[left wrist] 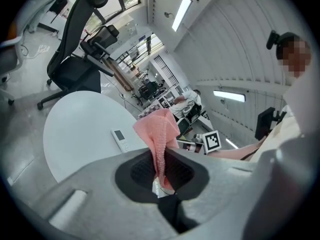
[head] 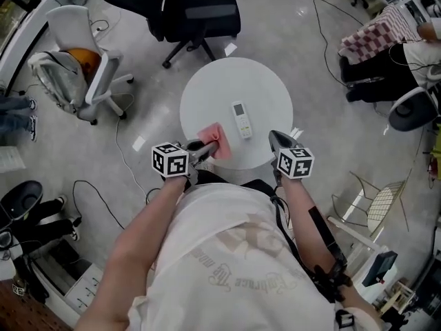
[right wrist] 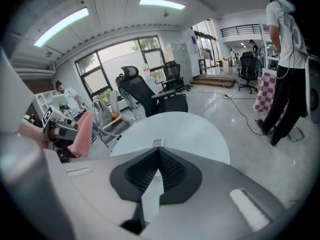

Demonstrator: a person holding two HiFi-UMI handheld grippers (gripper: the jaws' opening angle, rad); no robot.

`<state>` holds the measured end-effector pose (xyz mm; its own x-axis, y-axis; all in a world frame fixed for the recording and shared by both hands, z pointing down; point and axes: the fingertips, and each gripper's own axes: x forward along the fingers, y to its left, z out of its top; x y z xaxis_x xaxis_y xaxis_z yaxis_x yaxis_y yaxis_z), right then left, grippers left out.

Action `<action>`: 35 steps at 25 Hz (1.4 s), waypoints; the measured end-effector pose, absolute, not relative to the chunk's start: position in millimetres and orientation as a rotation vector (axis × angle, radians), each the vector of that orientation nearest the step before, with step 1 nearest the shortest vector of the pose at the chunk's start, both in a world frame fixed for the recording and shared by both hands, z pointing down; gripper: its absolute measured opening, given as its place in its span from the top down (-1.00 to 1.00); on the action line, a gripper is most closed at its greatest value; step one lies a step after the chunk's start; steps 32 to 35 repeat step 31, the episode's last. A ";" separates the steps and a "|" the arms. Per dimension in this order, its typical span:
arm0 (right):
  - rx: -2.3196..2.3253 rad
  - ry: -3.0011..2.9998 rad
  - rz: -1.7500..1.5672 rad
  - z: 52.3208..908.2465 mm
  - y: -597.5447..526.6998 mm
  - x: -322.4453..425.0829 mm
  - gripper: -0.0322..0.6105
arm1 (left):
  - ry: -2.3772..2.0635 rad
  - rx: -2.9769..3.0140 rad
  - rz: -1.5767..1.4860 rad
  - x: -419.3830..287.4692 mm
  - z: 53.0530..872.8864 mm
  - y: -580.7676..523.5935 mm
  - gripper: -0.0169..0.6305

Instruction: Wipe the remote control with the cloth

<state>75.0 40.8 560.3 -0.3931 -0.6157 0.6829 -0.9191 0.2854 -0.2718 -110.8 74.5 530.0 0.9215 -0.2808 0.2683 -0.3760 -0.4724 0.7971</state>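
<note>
**Above the round table: cloth clamped, remote not yet touched**

At the near edge of the white round table (head: 207,88), we hold the pink cloth (head: 216,142) in the left gripper (head: 207,146). Its jaws are clamped on a bunched fold, and the loose end stands up past them in the left gripper view. The right gripper (head: 274,138) hangs alongside with its jaws together and nothing between them. The remote control (head: 241,119) lies flat and face up on the table, just beyond the cloth, apart from both grippers.

We judge the step in hand to be bringing the cloth down onto the remote. To do it well, we should lay the free end of the cloth on the remote, not the hard jaw tips, and stroke along its length with light pressure. Nothing pins the remote, so on this smooth top it would likely skid. The idle right gripper could steady one end of it.

We cannot tell from any view whether the cloth already touches the table. The right gripper view shows only a sliver of the remote above the jaws. Its buttons and any dirt are too small to make out, and the grippers and our own body hide the table's near rim.
</note>
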 end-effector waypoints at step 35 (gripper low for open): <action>0.995 -2.556 0.580 474.4 200.8 129.4 0.89 | -0.678 2.189 0.148 9.6 493.5 236.5 0.89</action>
